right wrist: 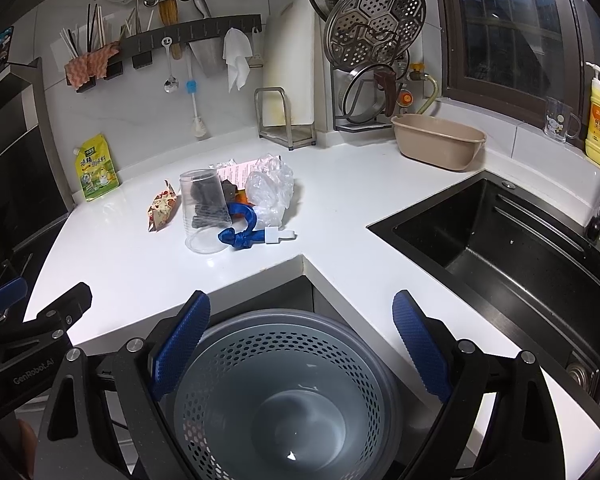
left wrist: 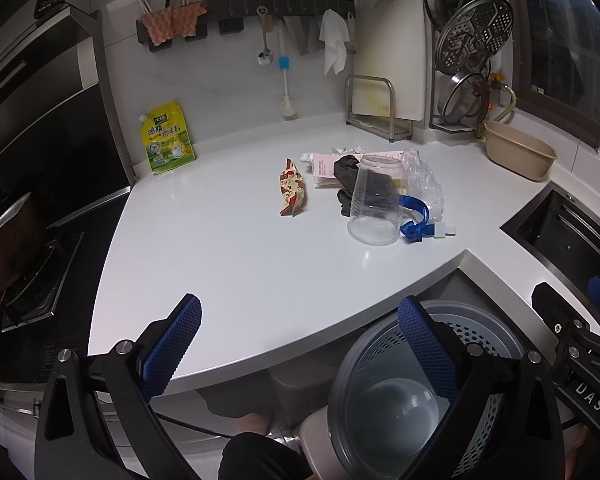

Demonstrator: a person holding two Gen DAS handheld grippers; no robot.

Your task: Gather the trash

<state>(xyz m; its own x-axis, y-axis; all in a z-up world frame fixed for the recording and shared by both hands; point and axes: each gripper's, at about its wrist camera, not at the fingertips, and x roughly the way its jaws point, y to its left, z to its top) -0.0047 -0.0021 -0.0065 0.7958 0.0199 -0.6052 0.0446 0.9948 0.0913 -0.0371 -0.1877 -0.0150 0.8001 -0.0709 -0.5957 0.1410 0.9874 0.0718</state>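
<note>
Trash sits in a loose cluster at the middle of the white countertop (left wrist: 228, 248), right of centre in the left wrist view and left of centre in the right wrist view: an upturned clear plastic cup (left wrist: 374, 200), a crumpled black scrap (left wrist: 346, 178) seen partly through it, a knotted blue ribbon (left wrist: 414, 220) with a small white plastic clip (left wrist: 444, 231), a clear crumpled plastic bag (right wrist: 270, 188), a pink printed paper (left wrist: 324, 164) underneath, and a patterned snack wrapper (left wrist: 293, 192) standing a little apart to the left. A grey perforated bin (right wrist: 284, 380) waits below the counter edge at the bottom of both frames and looks empty, so nothing seems collected yet. Both tongs are spread wide and hold nothing: the left gripper (left wrist: 300, 344) hovers over the counter's near edge, the right gripper (right wrist: 300, 344) directly above the bin. The likely trouble is the cup: it is light, slick and smooth, and a squeeze low on its wall could pop it out of the pads or tip it so it rolls toward the black sink (right wrist: 520, 240) at the right. The ribbon touches the cup's rim and may drag along or fall short of the bin. The bag and paper overlap, so a grab at one may scatter the others. The yellow-green seasoning pouch (left wrist: 168, 140) at the upper left looks like a kept item; taking it would be a mistake.
</note>
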